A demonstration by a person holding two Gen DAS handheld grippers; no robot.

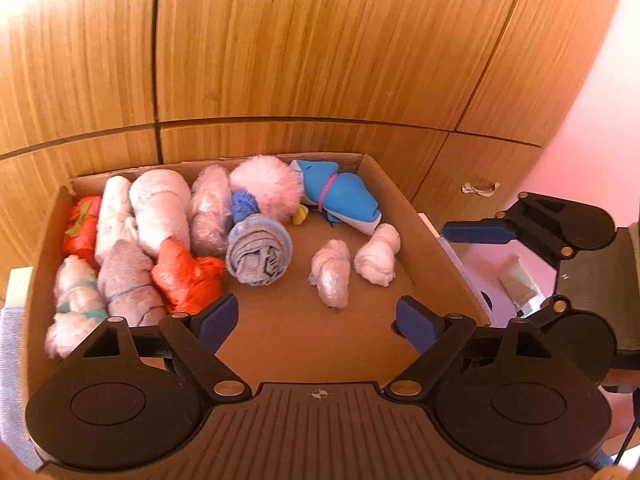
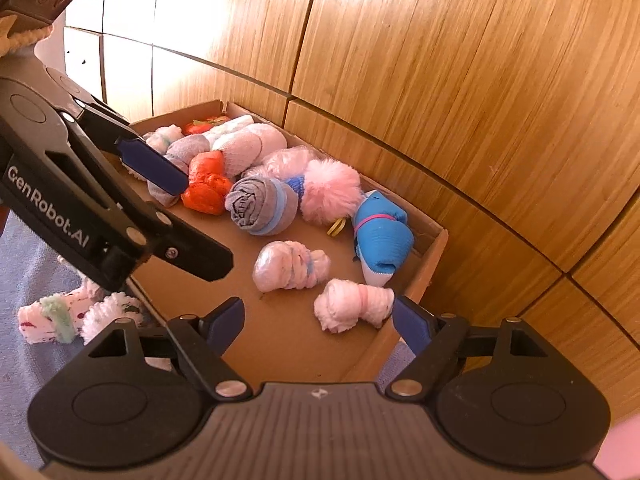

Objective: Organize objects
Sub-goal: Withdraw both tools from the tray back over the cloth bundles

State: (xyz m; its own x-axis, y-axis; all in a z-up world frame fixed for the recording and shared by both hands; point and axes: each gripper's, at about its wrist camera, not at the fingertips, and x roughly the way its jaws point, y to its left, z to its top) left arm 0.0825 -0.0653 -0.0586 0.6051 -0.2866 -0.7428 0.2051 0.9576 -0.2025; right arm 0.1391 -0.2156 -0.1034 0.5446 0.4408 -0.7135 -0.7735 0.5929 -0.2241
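Two grippers hover over a cardboard box (image 1: 436, 216) of rolled socks set against wooden cabinet doors (image 1: 320, 40). The left gripper (image 1: 316, 322) and right gripper (image 2: 318, 320) both hold their fingers wide, gripping nothing. Two pale pink rolls (image 2: 352, 308) lie loose on the box floor; what looks like another pair (image 2: 52, 316) lies outside it.
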